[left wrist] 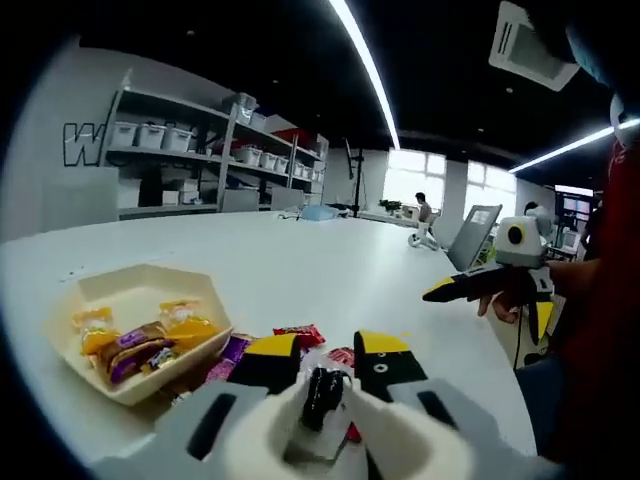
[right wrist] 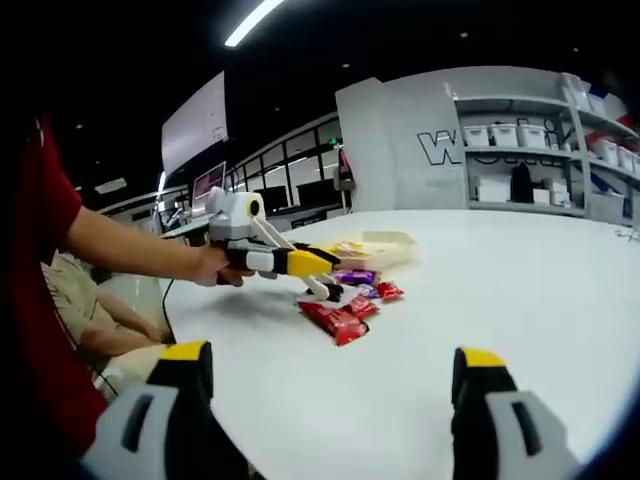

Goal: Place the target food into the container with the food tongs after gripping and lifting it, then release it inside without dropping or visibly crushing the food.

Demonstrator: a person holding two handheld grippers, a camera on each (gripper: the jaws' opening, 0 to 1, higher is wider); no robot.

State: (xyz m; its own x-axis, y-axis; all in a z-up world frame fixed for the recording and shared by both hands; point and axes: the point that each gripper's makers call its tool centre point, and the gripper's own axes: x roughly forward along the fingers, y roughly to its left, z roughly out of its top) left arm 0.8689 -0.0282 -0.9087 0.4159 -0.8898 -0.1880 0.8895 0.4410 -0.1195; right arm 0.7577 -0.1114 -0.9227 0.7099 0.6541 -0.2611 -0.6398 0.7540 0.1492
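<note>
My left gripper point(left wrist: 325, 350) is shut on white food tongs point(left wrist: 272, 428). A small dark piece point(left wrist: 322, 395) sits between the tongs' tips, and I cannot tell what it is. The tips hang just over loose wrapped candies, a red one point(left wrist: 300, 335) and a purple one point(left wrist: 236, 350), on the white table. To the left stands the beige paper tray point(left wrist: 95, 285), holding several wrapped candies point(left wrist: 140, 345). In the right gripper view the left gripper point(right wrist: 300, 262) and tongs point(right wrist: 318, 285) reach over red candies point(right wrist: 335, 320), with the tray point(right wrist: 390, 240) behind. My right gripper point(right wrist: 332, 358) is open and holds nothing.
The right gripper point(left wrist: 480, 290) hovers off the table's right edge, held by a hand. The white table point(right wrist: 520, 300) stretches wide and bare beyond the candies. Shelving with bins point(left wrist: 200, 150) lines the far wall. A person in red sits beside the table point(right wrist: 40, 260).
</note>
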